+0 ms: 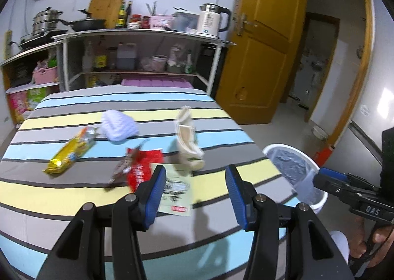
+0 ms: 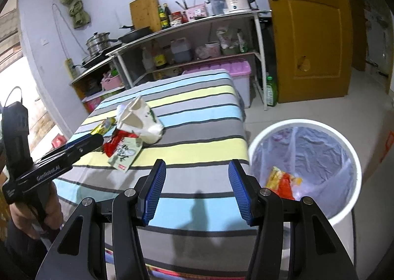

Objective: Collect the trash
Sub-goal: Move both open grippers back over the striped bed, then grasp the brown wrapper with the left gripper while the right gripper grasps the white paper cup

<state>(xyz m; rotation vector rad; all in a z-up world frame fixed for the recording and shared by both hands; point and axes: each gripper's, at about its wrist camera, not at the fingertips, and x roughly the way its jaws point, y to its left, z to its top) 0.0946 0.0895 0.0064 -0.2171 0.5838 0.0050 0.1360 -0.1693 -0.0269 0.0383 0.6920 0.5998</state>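
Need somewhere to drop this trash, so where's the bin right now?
In the right wrist view the white bin stands on the floor at lower right, beside the striped table, with wrappers already inside.

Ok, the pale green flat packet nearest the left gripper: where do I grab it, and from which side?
Take the pale green packet by its near edge with the red label, coming from the side the left gripper is already on. It lies flat on the striped cloth, so probably slide one finger under that free edge. Its far end is tucked beside the red wrapper and white bag.
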